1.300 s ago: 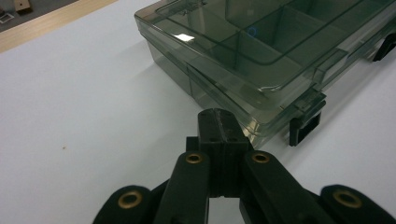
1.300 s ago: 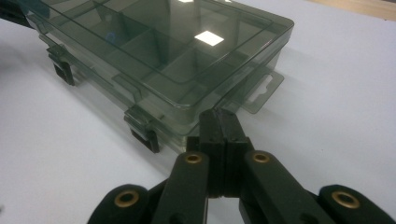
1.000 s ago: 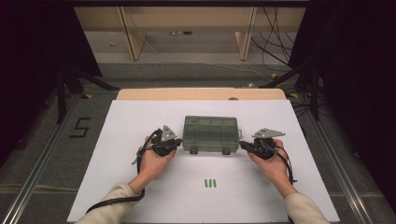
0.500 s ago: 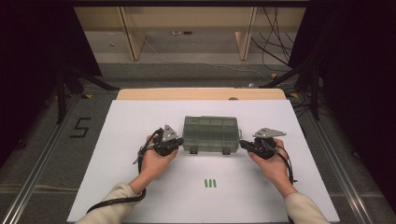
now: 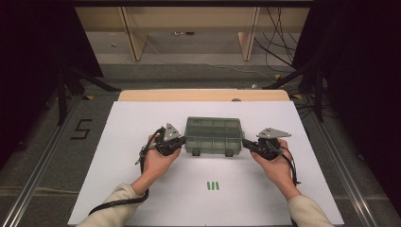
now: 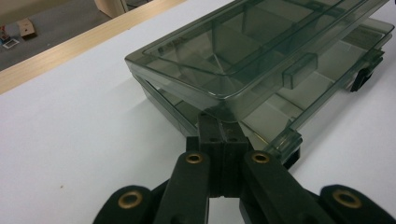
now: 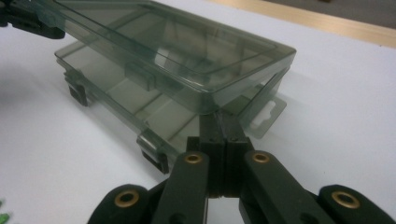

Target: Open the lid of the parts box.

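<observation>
Smoky-grey clear plastic compartment box point(image 5: 212, 136) lies lengthwise between both grippers, left gripper point(image 6: 218, 122) and right gripper point(image 7: 218, 122) pressed together, wedged under its raised lid's corners.

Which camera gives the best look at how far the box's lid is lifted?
The left gripper view: the lid stands raised off the tray, with a gap along the front. The right gripper view shows the same gap from the other end. From the high view, the box looks nearly shut.

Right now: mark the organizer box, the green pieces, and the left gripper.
organizer box point(image 5: 213, 134), high view, middle of its clear lid.
green pieces point(image 5: 213, 186), high view, centre piece of the three.
left gripper point(image 6: 223, 122), left gripper view, tips of its shut jaws under the box lid's corner.
</observation>
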`<state>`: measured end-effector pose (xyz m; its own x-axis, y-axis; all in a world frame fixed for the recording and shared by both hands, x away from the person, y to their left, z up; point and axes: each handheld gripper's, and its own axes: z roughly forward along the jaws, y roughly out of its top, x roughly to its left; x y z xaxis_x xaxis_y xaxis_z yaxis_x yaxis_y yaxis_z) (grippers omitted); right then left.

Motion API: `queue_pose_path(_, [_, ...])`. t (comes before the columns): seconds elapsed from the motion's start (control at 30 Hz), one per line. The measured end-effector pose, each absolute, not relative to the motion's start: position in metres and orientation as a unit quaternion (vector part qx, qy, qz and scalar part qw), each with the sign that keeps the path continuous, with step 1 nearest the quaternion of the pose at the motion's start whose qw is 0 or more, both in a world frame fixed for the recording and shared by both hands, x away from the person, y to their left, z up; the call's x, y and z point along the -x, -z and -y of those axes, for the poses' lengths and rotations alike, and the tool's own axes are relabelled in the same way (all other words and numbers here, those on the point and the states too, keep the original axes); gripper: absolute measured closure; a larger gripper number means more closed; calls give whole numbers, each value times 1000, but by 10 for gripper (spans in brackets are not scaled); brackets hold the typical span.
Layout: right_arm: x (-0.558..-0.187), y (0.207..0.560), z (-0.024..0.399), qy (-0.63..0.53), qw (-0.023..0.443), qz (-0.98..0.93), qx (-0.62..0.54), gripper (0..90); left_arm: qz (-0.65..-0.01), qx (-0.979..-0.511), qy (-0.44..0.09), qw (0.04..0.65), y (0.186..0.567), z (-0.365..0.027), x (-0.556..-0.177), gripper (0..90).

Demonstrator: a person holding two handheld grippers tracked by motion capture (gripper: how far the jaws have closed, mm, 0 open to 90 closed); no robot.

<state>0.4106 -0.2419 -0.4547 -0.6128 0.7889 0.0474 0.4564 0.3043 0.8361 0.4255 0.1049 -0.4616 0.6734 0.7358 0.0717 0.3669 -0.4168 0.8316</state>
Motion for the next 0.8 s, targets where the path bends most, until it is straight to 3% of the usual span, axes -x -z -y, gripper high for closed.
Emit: queue_pose_path(0.8, [-419,439,239,-471,219,-755,-401,900,-363,-777,-228,461,442,-102,-432,900])
